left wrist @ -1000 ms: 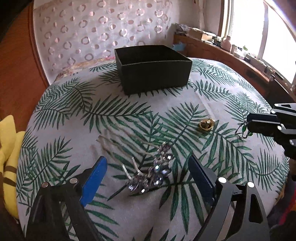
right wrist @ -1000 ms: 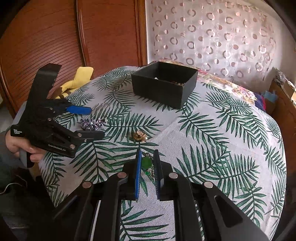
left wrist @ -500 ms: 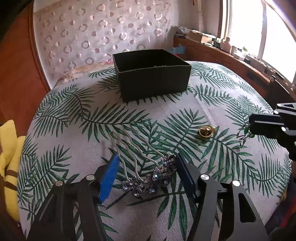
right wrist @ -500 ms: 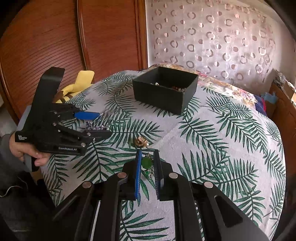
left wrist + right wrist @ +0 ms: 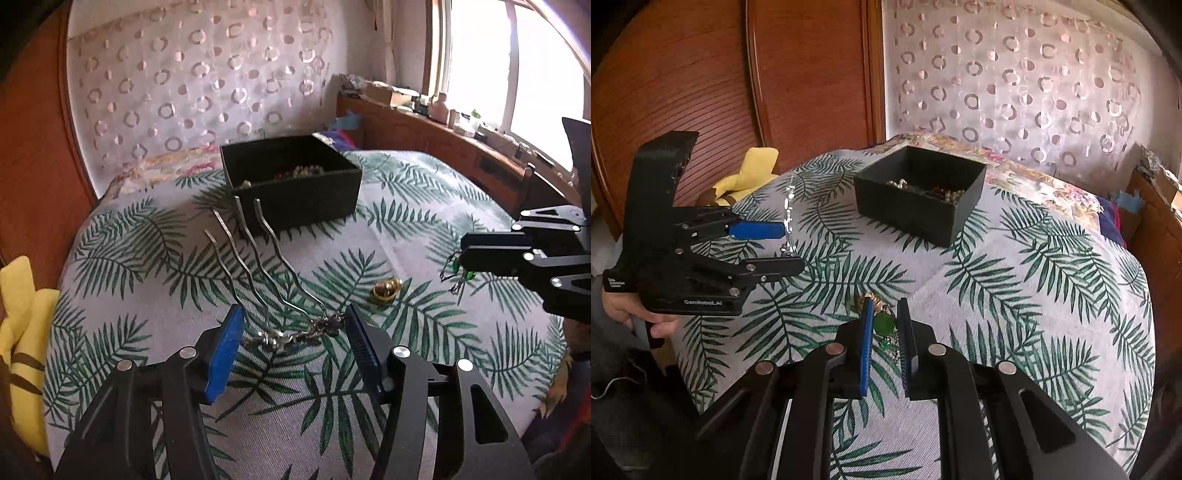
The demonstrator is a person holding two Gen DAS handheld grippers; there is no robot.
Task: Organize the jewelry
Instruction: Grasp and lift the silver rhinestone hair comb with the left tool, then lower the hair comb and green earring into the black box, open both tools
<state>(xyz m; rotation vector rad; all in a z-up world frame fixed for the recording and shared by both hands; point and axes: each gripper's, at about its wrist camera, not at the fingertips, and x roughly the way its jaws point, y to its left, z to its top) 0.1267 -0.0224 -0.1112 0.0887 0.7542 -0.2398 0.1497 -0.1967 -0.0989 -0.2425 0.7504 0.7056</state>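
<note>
The left gripper (image 5: 293, 328) is closing on the jeweled hair comb (image 5: 291, 334), pads at either end of its sparkly head, prongs tilted up toward the black box (image 5: 295, 192), which already holds beads. The right gripper (image 5: 882, 330) is nearly shut, pinching a green-stone piece (image 5: 884, 325) just above the palm-leaf cloth (image 5: 1015, 295). A gold ring (image 5: 386, 290) lies on the cloth between the two grippers. A yellow plush (image 5: 22, 317) sits off the cloth's edge.

A white cloth (image 5: 424, 206) printed with green palm fronds carries a black box (image 5: 295, 195), a silver hair comb (image 5: 266, 266), a gold ring (image 5: 386, 288) and a green-stoned pendant (image 5: 885, 325), beside blue gripper pads (image 5: 225, 354).
</note>
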